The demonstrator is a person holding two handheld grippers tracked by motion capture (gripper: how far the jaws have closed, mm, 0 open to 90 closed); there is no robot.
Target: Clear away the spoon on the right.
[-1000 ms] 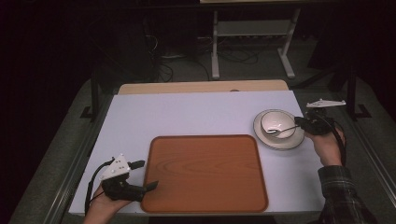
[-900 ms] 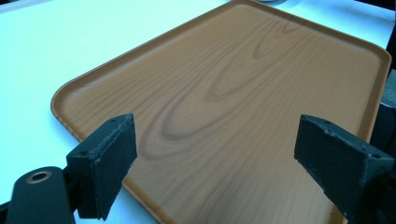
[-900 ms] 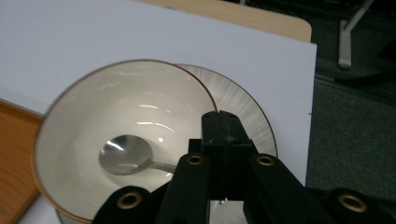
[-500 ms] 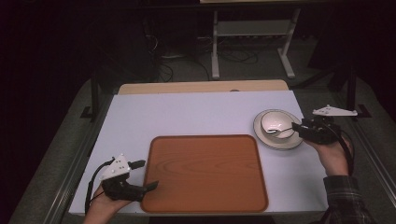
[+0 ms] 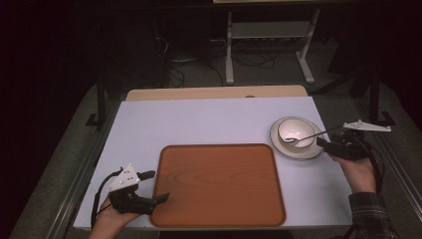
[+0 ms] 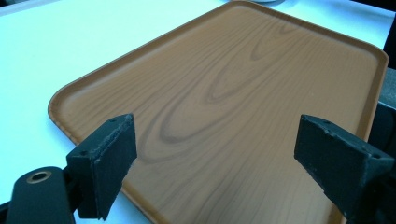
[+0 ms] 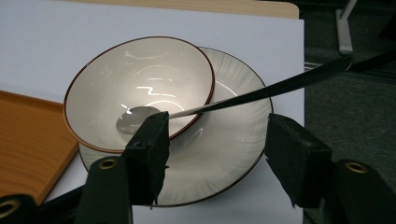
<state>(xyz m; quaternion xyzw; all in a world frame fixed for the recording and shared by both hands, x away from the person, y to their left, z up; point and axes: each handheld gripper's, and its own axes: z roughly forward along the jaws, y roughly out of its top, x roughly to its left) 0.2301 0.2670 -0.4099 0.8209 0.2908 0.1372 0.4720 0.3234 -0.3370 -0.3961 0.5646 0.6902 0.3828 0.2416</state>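
The right gripper (image 7: 212,154), jaws just opening and empty, faces the spoon (image 7: 261,91): light, stiff, slippery metal, best gripped mid-handle outside the fragile bowl (image 7: 140,88).

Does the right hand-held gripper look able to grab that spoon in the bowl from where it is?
Probably yes. The right hand-held gripper has just been opening, nothing between its jaws, and the spoon handle sticks out of the bowl toward it with nothing in between.
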